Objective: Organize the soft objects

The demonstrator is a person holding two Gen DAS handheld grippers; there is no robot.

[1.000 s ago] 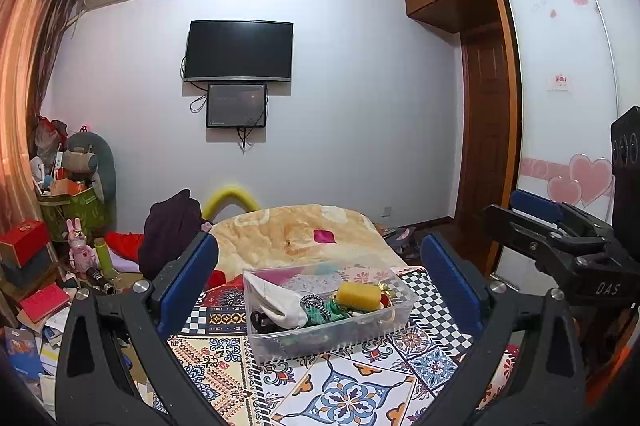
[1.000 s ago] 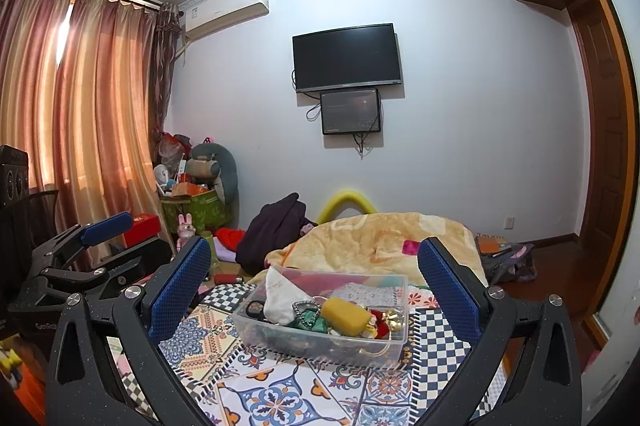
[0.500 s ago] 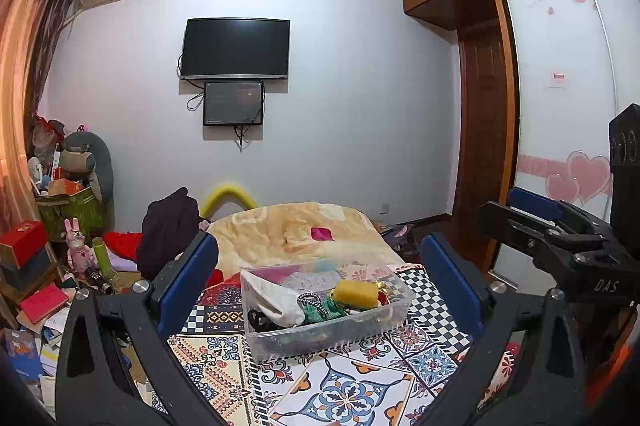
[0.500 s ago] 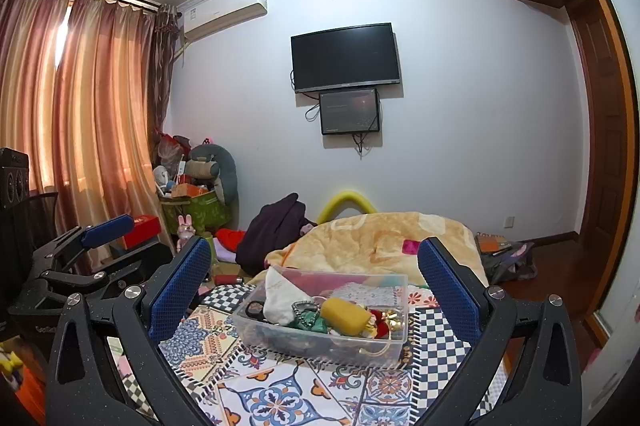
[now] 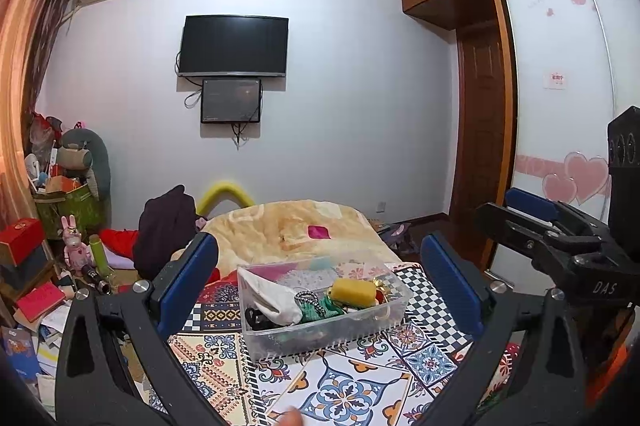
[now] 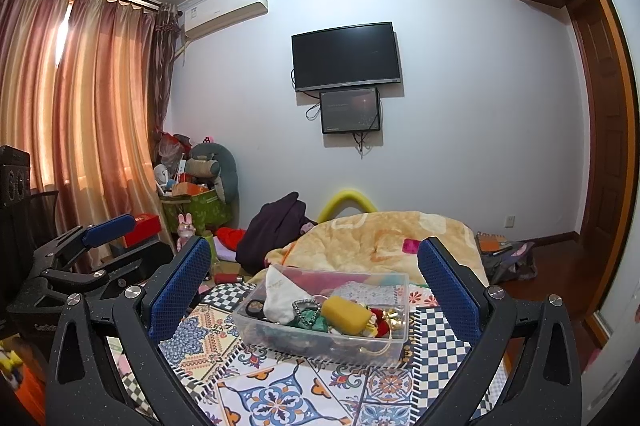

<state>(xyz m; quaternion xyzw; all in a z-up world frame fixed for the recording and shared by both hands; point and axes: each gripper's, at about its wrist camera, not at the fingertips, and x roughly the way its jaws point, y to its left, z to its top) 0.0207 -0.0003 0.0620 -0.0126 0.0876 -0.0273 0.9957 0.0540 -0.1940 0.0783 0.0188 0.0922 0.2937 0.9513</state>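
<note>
A clear plastic bin (image 5: 394, 310) (image 6: 396, 340) stands on a patterned cloth (image 5: 344, 386) (image 6: 280, 390). It holds a yellow sponge (image 5: 354, 292) (image 6: 346, 314), a white cloth pouch (image 5: 268, 296) (image 6: 282, 292), green beaded items (image 5: 320, 306) and red and gold trinkets (image 6: 382, 318). My left gripper (image 5: 318, 282) is open and empty, held above and in front of the bin. My right gripper (image 6: 314, 284) is open and empty too, facing the bin from the right. Each shows in the other's view, the right gripper (image 5: 532, 214) and the left gripper (image 6: 108, 230).
A yellow blanket (image 5: 288, 226) (image 6: 380, 238) lies behind the bin. A dark garment (image 5: 164, 226), a red box (image 5: 20, 238), a pink rabbit toy (image 5: 74, 246) and cluttered books sit at left. A wardrobe (image 5: 560, 106) and a door (image 6: 600, 146) stand at right.
Both views shift only slightly; the bin sits a little lower in the left wrist view. Both grippers stay open and empty.
</note>
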